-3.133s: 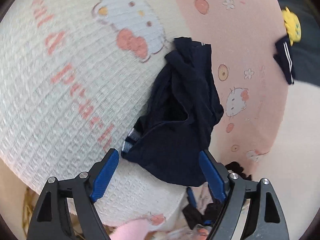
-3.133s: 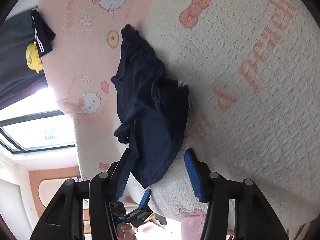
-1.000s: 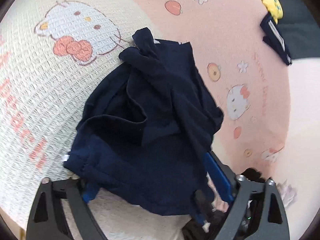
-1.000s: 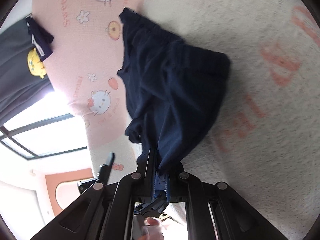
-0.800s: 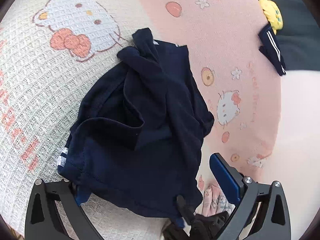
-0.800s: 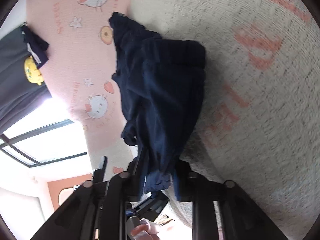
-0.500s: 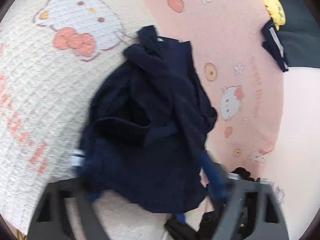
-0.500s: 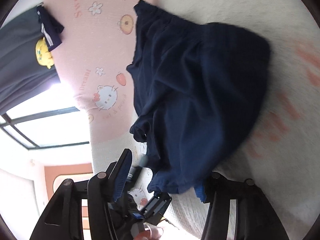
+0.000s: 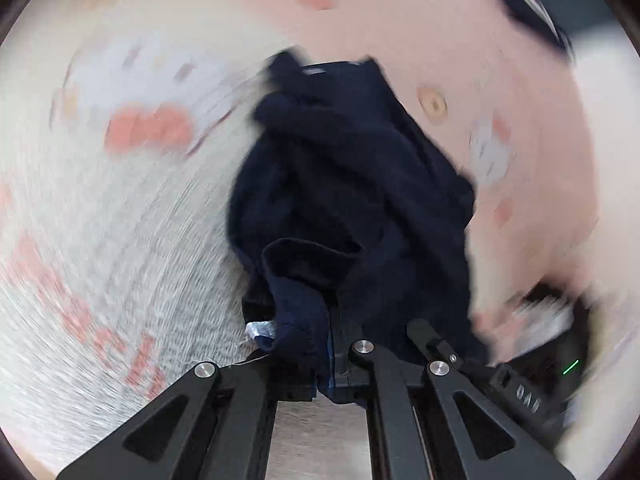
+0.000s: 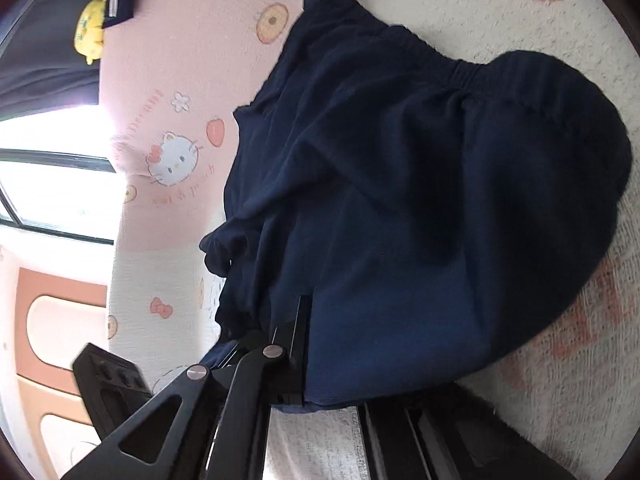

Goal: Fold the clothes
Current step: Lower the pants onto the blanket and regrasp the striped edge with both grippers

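Observation:
A crumpled navy garment (image 9: 352, 184) with an elastic waistband (image 10: 472, 76) lies on a bed cover that is part white waffle weave (image 9: 100, 240) and part pink. My left gripper (image 9: 330, 344) is shut on a bunched hem at the garment's near edge, and a small white tag pokes out beside it. In the right wrist view the cloth (image 10: 440, 200) fills most of the frame. My right gripper (image 10: 314, 320) is shut on its near edge. Fabric drapes over and hides its right finger. The left wrist view is blurred by motion.
The pink cartoon-cat part of the cover (image 10: 192, 60) runs behind the garment. A dark piece of clothing with a yellow figure (image 10: 90, 36) lies at its far end. A bright window (image 10: 48, 184) is at the left. The other gripper's black body (image 9: 520, 392) shows low right.
Both grippers stood open over the garment half a second ago; both are now shut on its near edge. The left view has gone blurry and the cloth has bunched up toward it.

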Available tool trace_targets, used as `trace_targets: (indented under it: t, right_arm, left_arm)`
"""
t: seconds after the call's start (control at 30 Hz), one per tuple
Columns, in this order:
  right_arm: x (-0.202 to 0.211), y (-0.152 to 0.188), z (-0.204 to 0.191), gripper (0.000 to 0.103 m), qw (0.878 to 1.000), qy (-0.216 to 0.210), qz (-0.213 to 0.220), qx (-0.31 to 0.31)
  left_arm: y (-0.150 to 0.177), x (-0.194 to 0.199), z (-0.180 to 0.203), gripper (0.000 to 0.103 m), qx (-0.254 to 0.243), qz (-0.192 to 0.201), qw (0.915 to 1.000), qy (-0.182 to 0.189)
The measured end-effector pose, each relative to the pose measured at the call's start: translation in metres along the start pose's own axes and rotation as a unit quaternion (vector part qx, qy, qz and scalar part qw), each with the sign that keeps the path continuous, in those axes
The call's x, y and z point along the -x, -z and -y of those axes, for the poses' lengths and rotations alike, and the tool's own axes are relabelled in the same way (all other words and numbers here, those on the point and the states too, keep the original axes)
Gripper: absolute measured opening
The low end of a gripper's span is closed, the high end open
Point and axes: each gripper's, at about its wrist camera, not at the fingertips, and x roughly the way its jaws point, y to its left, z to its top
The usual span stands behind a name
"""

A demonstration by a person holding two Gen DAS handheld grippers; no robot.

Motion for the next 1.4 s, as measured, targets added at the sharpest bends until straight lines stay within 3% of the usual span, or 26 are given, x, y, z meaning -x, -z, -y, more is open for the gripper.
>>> trace_targets:
  t: [0.03,0.13,0.33,0.53,0.77,0.87,0.93,1.0,1.1,1.13,1.27,1.33,1.4]
  right_arm:
    - [0.000,-0.002,0.000,0.000,1.000,0.004,-0.005,0.002]
    - [0.000,0.001,-0.031,0.000,0.991,0.076,-0.003,0.107]
    - [0.003,0.022,-0.043,0.001,0.984,0.093,-0.033,0.147]
    - [0.001,0.033,-0.056,0.001,0.977,0.108,-0.067,0.170]
    - [0.009,0.024,-0.041,0.001,0.988,0.072,-0.075,0.113]
    - [0.013,0.020,-0.032,0.002,0.993,0.049,-0.072,0.083]
    - [0.016,0.017,-0.025,0.007,0.995,0.033,-0.071,0.063]
    - [0.020,0.014,-0.020,0.028,0.997,0.022,-0.065,0.047]
    - [0.027,0.009,-0.013,0.041,0.998,0.014,-0.050,0.031]
    - [0.029,0.007,-0.010,0.042,0.999,0.011,-0.045,0.026]
    - [0.039,0.000,0.000,0.042,1.000,0.000,-0.025,0.004]
    - [0.044,-0.003,0.004,0.042,1.000,-0.005,-0.015,-0.007]
    - [0.049,-0.007,0.009,0.041,1.000,-0.011,-0.005,-0.017]
  left_arm:
    - [0.002,0.001,0.012,0.004,-0.037,0.008,0.9988,-0.032]
    - [0.007,0.004,0.033,0.004,-0.101,0.027,0.9894,-0.101]
    - [0.011,0.020,0.032,0.004,-0.122,0.030,0.9806,-0.150]
    - [0.021,0.037,0.020,0.004,-0.114,0.015,0.9823,-0.148]
    - [0.023,0.041,0.016,0.004,-0.111,-0.009,0.9827,-0.148]
    - [0.026,0.043,0.010,0.004,-0.096,-0.017,0.9862,-0.134]
    - [0.024,0.048,0.002,0.004,-0.070,-0.012,0.9927,-0.098]
    - [0.021,0.053,-0.010,0.005,-0.020,-0.013,0.9984,-0.052]
    - [0.014,0.054,-0.031,0.006,0.064,-0.033,0.9973,0.008]
    - [0.012,0.054,-0.037,0.009,0.086,-0.038,0.9953,0.022]
    - [0.010,0.053,-0.054,0.049,0.160,-0.046,0.9826,0.082]
    - [0.009,0.054,-0.057,0.056,0.186,-0.040,0.9774,0.093]
    - [0.006,0.052,-0.055,0.056,0.187,-0.041,0.9773,0.090]
